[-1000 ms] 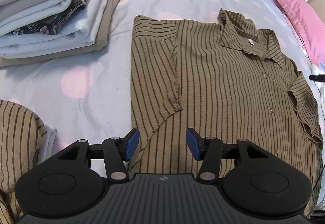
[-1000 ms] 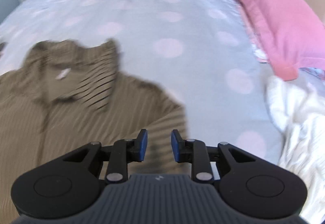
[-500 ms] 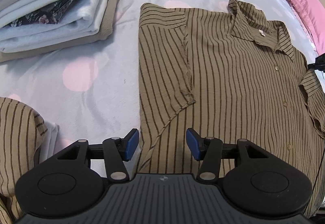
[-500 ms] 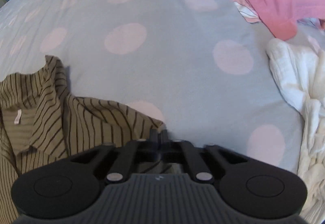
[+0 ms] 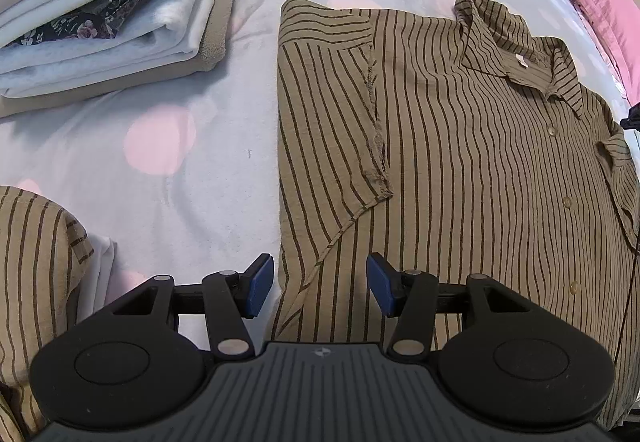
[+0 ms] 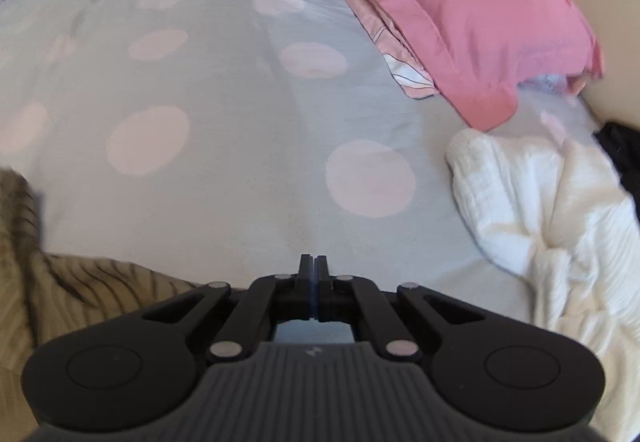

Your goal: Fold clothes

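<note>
**Right fingers now pressed together at the shirt's edge, left side unchanged**

Since a second ago the right gripper (image 6: 313, 288) has dropped toward the bed and swung to the shirt's right border, and its fingers have just been closing — they now meet with no gap. Whether a fold of cloth is pinched between them cannot be told; the striped fabric runs up to the gripper's body from the left and disappears under it.

The striped shirt (image 5: 460, 169) lies flat, buttoned side up, on the bed (image 5: 208, 177), collar at the far end and hem toward the person, so its long axis runs away from both hands. Its left sleeve is already folded in over the body. The unfolded right sleeve is on the right gripper's side, so that hand looks the nearer one for the next fold, which I judge would carry the sleeve inward across the button line.

The left gripper (image 5: 320, 288) hovers above the hem's left corner, fingers wide apart and holding nothing.

Further out, a stack of folded clothes (image 5: 108, 9) sits left of the shirt, well apart. A crumpled white cloth (image 6: 548, 209) and a pink pillow (image 6: 472, 17) lie to the right — neither blocks an inward fold.
</note>
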Demonstrator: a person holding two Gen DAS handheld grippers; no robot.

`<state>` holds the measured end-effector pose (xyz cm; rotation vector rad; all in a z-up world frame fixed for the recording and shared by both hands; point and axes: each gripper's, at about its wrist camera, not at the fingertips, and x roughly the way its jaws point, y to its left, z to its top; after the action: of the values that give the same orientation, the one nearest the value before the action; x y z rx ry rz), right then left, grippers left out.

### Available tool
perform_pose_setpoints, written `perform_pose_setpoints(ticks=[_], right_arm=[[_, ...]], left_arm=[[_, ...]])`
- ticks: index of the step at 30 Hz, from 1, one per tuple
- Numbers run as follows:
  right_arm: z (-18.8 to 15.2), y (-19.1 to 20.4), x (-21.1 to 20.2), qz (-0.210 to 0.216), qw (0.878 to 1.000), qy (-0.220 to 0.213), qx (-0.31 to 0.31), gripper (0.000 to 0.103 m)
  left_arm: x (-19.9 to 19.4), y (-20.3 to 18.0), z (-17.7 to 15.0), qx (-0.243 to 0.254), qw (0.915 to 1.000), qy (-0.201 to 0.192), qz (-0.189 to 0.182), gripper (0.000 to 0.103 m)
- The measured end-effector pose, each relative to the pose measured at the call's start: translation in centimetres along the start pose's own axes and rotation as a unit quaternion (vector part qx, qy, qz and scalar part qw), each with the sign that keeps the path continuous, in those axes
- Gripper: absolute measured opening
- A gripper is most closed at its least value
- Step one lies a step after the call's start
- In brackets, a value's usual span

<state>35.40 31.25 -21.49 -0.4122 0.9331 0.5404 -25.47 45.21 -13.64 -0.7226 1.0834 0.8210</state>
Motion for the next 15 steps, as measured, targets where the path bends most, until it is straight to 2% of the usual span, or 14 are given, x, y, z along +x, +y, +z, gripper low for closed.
perform_pose_setpoints(ticks=[2,4,8,10,11,15], right_arm=[[-0.1,-0.3,-1.2,0.021,1.000,-0.012,-0.006,0.005],[0.0,-0.2,-2.2,0.052,0.998,-0.021,-0.013,0.005],[-0.3,2.0,-3.1,0.138,0.990,-0.015,-0.020,0.006],[-0.6,3.3,-3.6,0.177,0.984,-0.011,-0.024,0.019],[-1.0,4.3,-3.8,0.183,0.982,-0.015,-0.031,0.032],[-1.8,8.1,-3.8,0.195,0.979,-0.023,-0.051,0.030]], left_arm=[[0.1,-0.1,0.1,0.001,1.0000,0.002,0.000,0.049],[0.2,-0.1,0.1,0.002,1.0000,0.003,0.001,0.049],[0.3,-0.3,0.0,0.006,1.0000,0.003,0.000,0.049],[0.3,-0.3,-0.1,0.007,1.0000,0.002,0.001,0.049],[0.2,-0.4,-0.1,0.007,1.0000,0.002,0.002,0.049],[0.1,-0.3,-0.1,0.003,1.0000,-0.001,0.002,0.049]])
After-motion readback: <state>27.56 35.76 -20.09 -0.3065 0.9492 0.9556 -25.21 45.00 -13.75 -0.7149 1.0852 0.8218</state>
